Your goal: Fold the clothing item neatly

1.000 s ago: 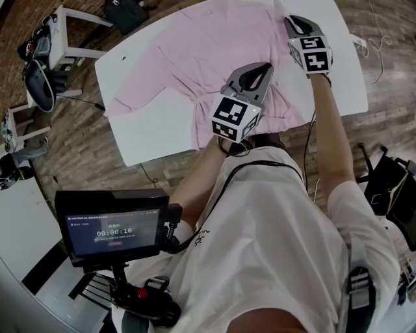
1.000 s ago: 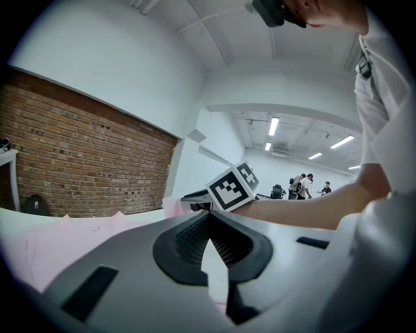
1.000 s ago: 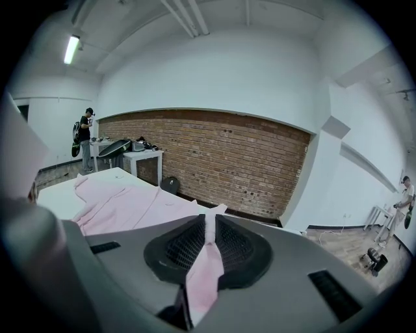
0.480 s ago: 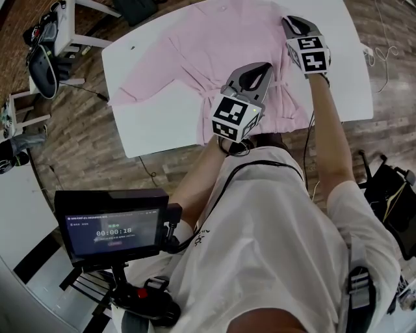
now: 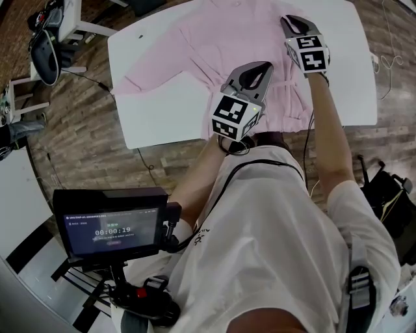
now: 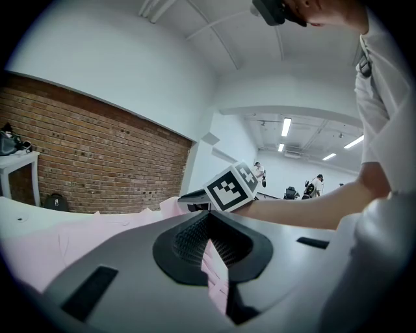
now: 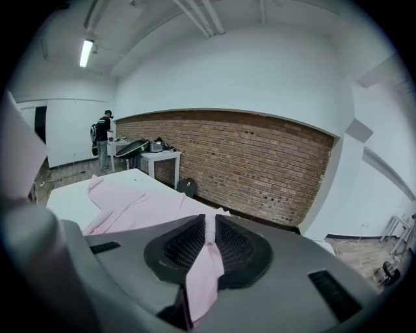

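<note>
A pink shirt (image 5: 214, 39) lies spread on the white table (image 5: 162, 123), one sleeve reaching to the left edge. My left gripper (image 5: 262, 67) hovers over the shirt's near right part, shut on a fold of pink cloth that runs between its jaws (image 6: 209, 250). My right gripper (image 5: 288, 19) is farther back along the shirt's right side, also shut on a strip of the pink fabric (image 7: 205, 260). In the left gripper view, the right gripper's marker cube (image 6: 231, 187) shows just ahead. The cloth under both grippers is hidden in the head view.
A monitor (image 5: 114, 231) hangs on the person's rig at lower left. A small white side table with bags (image 5: 55, 29) stands at the upper left on the wooden floor. Cables (image 5: 389, 55) lie to the table's right. People stand far off (image 6: 318, 185), (image 7: 103, 133).
Both grippers have shifted leftward relative to the table, drawing the pinched right side of the shirt with them. Their jaws look unchanged.
</note>
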Tool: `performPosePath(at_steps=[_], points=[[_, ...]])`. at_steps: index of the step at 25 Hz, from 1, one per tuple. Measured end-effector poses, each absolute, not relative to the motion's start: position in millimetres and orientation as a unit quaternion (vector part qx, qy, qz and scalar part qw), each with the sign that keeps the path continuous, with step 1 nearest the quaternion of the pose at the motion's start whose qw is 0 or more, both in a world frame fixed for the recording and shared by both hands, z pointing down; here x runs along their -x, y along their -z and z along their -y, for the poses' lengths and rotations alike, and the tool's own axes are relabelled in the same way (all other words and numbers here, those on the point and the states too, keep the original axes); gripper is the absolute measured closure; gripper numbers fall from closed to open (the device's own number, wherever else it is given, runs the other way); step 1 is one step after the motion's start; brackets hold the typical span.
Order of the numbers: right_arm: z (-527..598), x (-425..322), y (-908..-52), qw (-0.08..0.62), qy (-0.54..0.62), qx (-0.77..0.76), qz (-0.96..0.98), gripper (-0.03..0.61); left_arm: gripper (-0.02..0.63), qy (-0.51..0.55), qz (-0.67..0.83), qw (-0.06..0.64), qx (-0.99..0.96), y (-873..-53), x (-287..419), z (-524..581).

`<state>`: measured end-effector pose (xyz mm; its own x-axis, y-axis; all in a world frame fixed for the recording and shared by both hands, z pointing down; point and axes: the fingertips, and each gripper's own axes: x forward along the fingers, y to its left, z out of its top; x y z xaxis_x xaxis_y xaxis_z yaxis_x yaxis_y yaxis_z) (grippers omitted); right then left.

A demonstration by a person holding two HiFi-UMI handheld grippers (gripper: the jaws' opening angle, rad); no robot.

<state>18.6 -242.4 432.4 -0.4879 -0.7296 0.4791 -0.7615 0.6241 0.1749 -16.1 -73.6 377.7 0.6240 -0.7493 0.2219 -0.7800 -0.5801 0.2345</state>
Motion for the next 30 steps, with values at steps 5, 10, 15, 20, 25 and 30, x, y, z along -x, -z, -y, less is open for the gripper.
performPosePath(at_steps=[5, 10, 15, 20, 25, 30], points=[[241.2, 5.7, -422.6, 0.269, -0.026, -0.423, 0.865, 0.526, 0.612, -0.044, 0.439, 0.159, -0.883, -366.7, 36.8, 72.5], [240.7, 14.3, -425.6, 0.273, -0.024, -0.418, 0.866, 0.526, 0.612, -0.042, 0.445, 0.160, -0.880, -366.8, 45.0, 72.4], [239.0, 21.1, -424.6, 0.271, -0.023, -0.415, 0.869, 0.526, 0.612, -0.039, 0.448, 0.159, -0.879, -366.9, 48.2, 71.6], [239.7, 24.0, -425.8, 0.273, -0.018, -0.411, 0.869, 0.526, 0.612, -0.037, 0.451, 0.159, -0.877, -368.1, 51.1, 70.9], [238.0, 27.9, -428.7, 0.276, -0.018, -0.408, 0.870, 0.526, 0.612, -0.037, 0.455, 0.161, -0.875, -370.6, 54.6, 69.5], [237.5, 34.6, -430.2, 0.275, -0.016, -0.403, 0.873, 0.526, 0.612, -0.035, 0.458, 0.160, -0.874, -370.9, 58.2, 69.3]])
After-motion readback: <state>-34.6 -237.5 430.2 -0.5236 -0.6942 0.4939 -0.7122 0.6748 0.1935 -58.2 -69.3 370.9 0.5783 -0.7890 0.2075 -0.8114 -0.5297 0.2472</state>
